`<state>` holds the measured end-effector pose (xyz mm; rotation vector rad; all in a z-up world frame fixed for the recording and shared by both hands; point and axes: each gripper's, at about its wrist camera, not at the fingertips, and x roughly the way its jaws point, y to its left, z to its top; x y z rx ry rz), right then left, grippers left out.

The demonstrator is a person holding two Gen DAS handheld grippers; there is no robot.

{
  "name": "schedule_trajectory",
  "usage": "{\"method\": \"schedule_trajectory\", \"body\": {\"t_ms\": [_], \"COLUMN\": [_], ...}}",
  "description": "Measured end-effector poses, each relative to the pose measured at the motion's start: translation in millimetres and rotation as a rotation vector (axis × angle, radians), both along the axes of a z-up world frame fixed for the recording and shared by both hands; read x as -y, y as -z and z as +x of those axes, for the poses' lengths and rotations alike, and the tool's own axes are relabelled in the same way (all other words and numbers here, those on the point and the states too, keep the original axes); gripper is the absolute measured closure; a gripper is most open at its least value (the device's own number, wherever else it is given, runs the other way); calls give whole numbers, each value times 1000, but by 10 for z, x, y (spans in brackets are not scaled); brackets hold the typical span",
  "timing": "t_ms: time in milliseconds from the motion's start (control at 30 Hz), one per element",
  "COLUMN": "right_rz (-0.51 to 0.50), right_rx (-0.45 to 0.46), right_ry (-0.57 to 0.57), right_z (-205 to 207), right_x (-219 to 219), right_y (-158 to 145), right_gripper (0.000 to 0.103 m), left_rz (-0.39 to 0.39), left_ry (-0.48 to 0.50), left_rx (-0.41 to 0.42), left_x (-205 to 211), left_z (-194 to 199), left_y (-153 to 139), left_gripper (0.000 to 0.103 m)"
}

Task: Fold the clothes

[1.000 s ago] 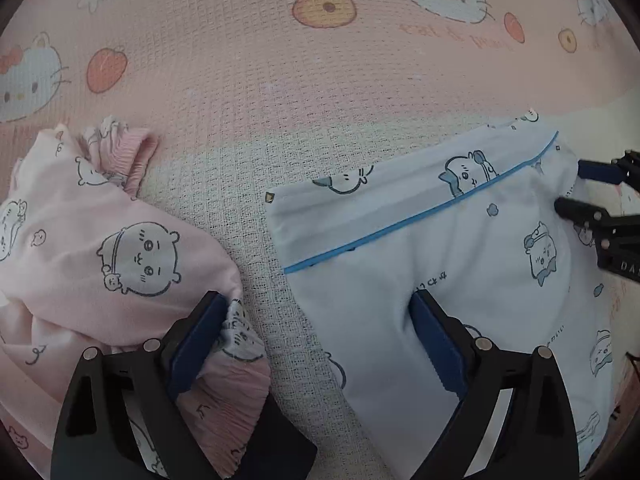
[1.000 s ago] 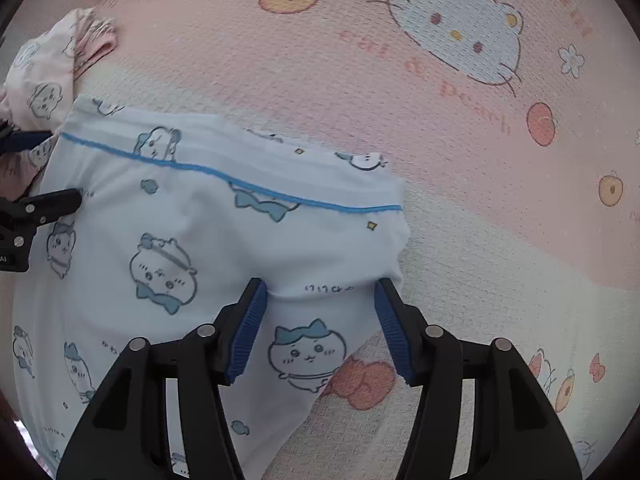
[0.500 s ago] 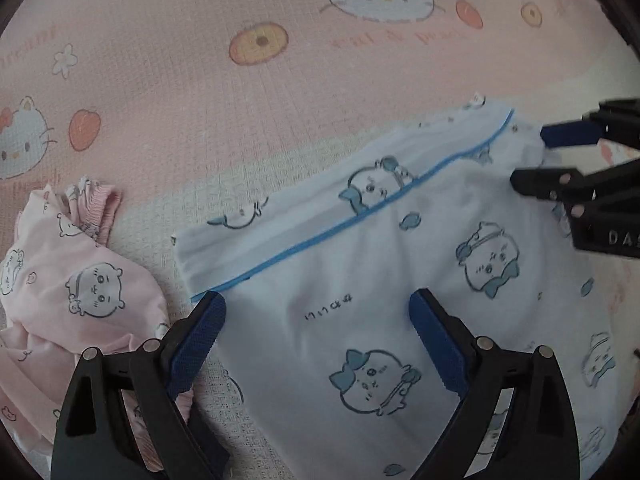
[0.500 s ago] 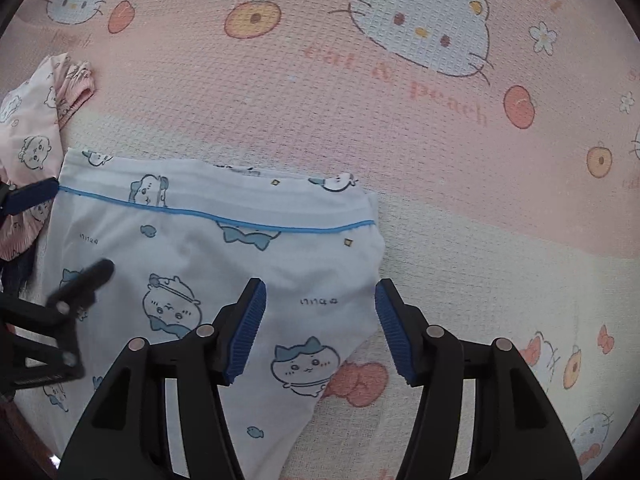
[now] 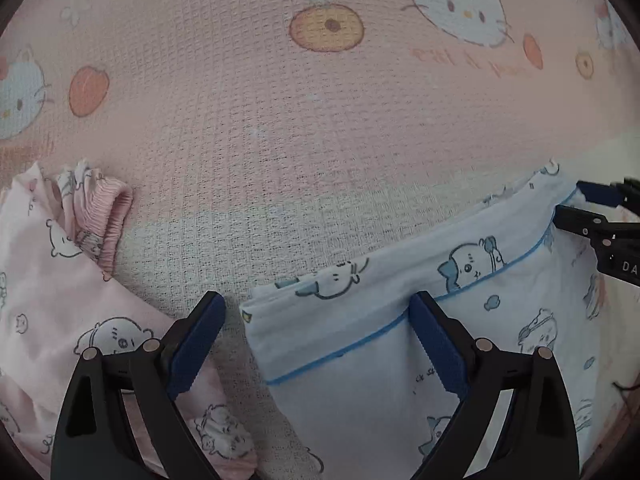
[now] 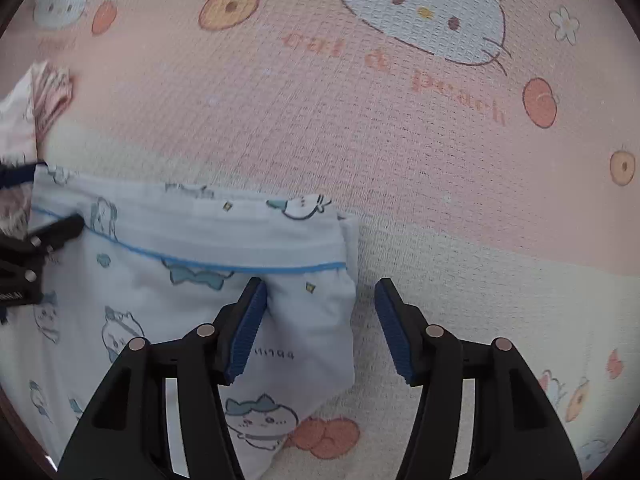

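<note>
I take this for a home, likely a bedroom: a pink waffle-weave blanket [image 5: 248, 128] printed with cartoon cats and peaches fills my frame, with children's pyjamas at lower left [image 5: 60, 304] and lower right [image 5: 500, 320].

White-blue cartoon-print pants [image 6: 168, 304] lie flat, waistband corner between the right claw's [image 6: 320, 328] spread fingers; crumpled pink garment [image 5: 60, 300] lies under the left claw [image 5: 316, 344].

shorts [image 5: 360, 344]: pale blue, cartoon print | garment [image 5: 60, 292]: pink, cartoon print | blanket [image 5: 280, 120]: pink, cat-and-peach
</note>
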<state>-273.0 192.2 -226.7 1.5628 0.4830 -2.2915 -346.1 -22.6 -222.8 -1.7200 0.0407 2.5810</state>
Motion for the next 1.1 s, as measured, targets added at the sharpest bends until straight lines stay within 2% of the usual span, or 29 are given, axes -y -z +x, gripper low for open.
{"method": "schedule_trajectory", "body": {"t_ms": [100, 167, 200, 267, 367, 400, 500, 567, 667, 700, 767, 933, 967, 1000, 1067, 1100], "right_rz": [-31, -49, -73, -88, -26, -32, -15, -4, -144, -162, -165, -166, -145, -119, -66, -55], "right_rx": [-64, -68, -51, -11, 0, -9, -58, -86, 7, 34, 68, 152, 154, 133, 71, 61], "right_ry": [89, 62, 30, -40, -90, -61, 33, 81, 48, 24, -32, -104, -110, -120, -134, -116], "right_z": [-45, 26, 78, 181, 131, 92, 30, 56, 423, 562, 890, 1696, 1802, 1906, 2051, 2086], "right_x": [-75, -55, -31, 74, 192, 165, 53, -42, -145, -168, -205, -242, -254, -268, -309, -360], "right_y": [-165, -254, -266, -211, 11, -8, -117, -235, -408, -423, -403, -156, -71, -21, -67, -114], "right_gripper": [50, 50, 50, 50, 48, 45, 46, 48, 48, 48, 48, 48, 48, 49, 50, 50], "left_rz": [19, 84, 85, 29, -39, -48, 0, -7, -18, -27, -51, -183, -191, -234, -296, -273], "left_ry": [-74, -57, -33, 30, 39, 33, -27, 9, 77, 86, 88, 37, 25, 13, -14, -38], "left_rx": [-22, -20, -13, 3, 27, 33, 35, 47, 81, 94, 114, 129, 116, 118, 120, 117], "left_x": [99, 66, 10, -122, -78, -53, 52, -48, -208, -252, -313, -357, -333, -309, -255, -215], "left_z": [84, 276, 351, 383, 242, 206, 190, 332, 705, 845, 1101, 1560, 1621, 1670, 1771, 1828], "left_y": [-159, -255, -246, -172, 27, 57, -72, -177, -257, -257, -218, 21, -3, -30, -89, -128], "left_gripper": [7, 8, 7, 7, 7, 7, 7, 7, 7, 7, 7, 8, 8, 8, 9, 9]}}
